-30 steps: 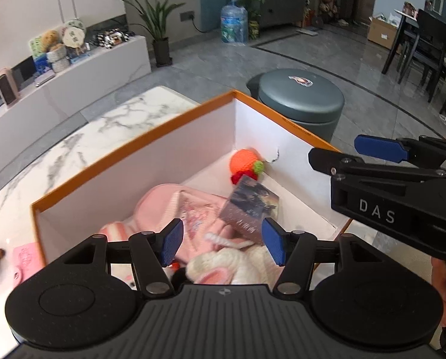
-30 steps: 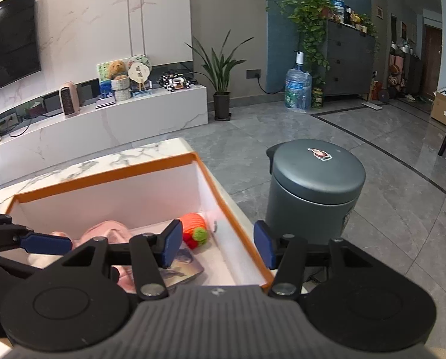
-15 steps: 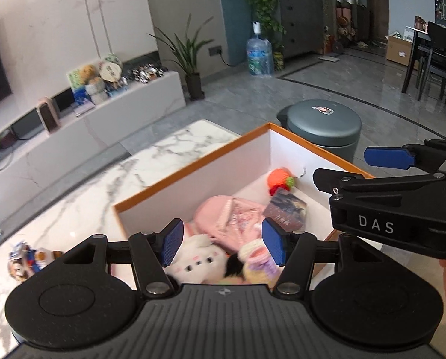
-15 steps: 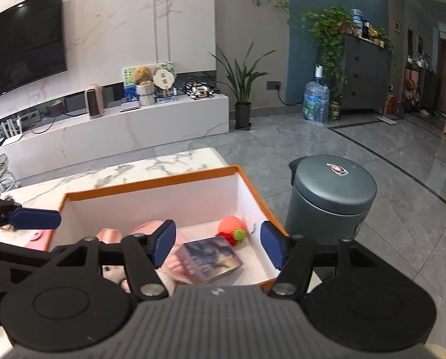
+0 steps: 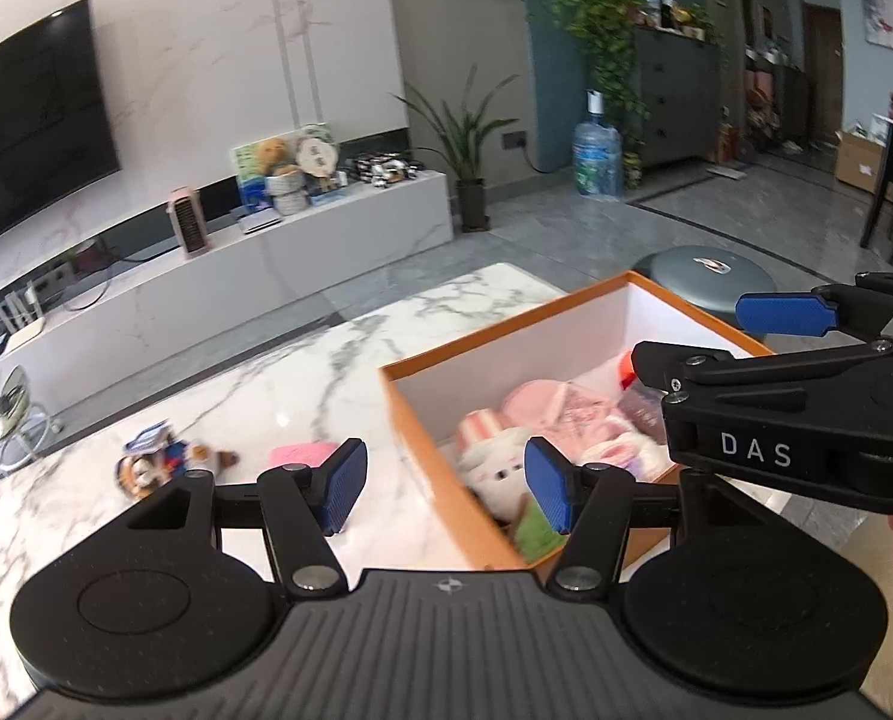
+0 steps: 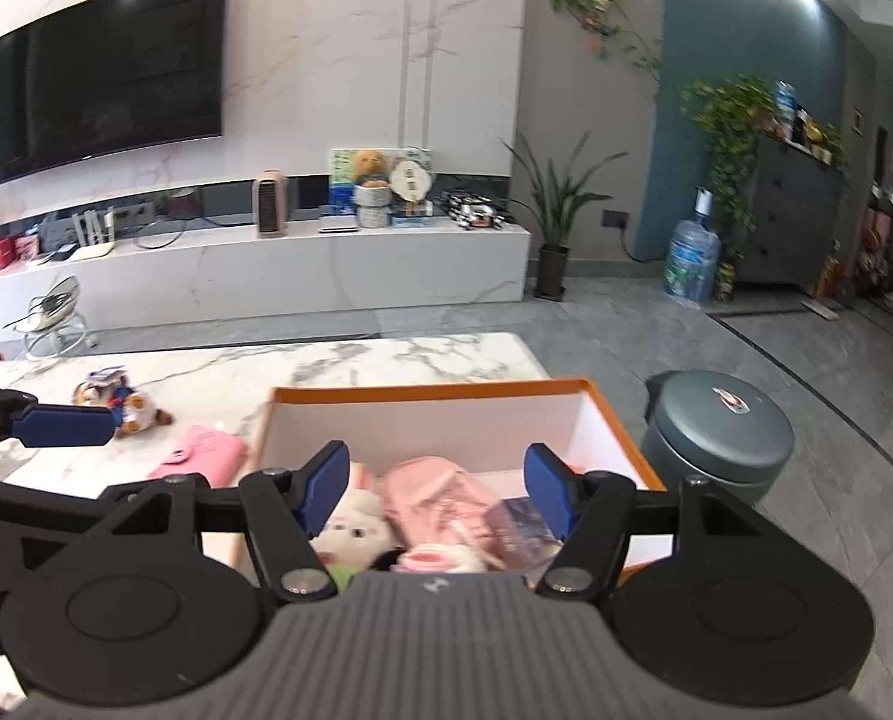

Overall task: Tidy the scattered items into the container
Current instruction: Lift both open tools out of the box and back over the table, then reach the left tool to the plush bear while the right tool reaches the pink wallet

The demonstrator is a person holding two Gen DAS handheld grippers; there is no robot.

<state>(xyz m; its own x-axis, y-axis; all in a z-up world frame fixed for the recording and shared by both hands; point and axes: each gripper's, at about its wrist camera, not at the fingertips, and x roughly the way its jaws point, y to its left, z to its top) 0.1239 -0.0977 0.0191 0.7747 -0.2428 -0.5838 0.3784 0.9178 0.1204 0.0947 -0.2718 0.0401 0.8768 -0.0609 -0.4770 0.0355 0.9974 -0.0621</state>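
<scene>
A: Where are your 2 grippers?

B: Your left gripper (image 5: 443, 495) hangs above the near left wall of the orange box (image 5: 428, 468), jaws spread wide with nothing between the blue pads. Your right gripper (image 6: 437, 489) is over the box's near edge, also spread and empty; in the left wrist view it shows side-on at the right.

A: And the box?

B: It sits at the right end of the marble table (image 5: 326, 372), with the round grey bin (image 6: 722, 432) on the floor just beside its right wall.

A: What's inside it?

B: A white plush bunny (image 6: 353, 531) at the near left, a pink fabric piece (image 6: 431, 495) in the middle, and a dark booklet (image 6: 521, 531) at the right, all packed touching. There is something green (image 5: 536, 531) by the near wall; it's too blurred for you to name it.

A: What lies outside?

B: 2 things on the tabletop left of the box: a pink pouch (image 6: 203, 450) near the box's left wall, and a small plush figure in blue and brown (image 6: 119, 399) further left, apart from the pouch.
</scene>
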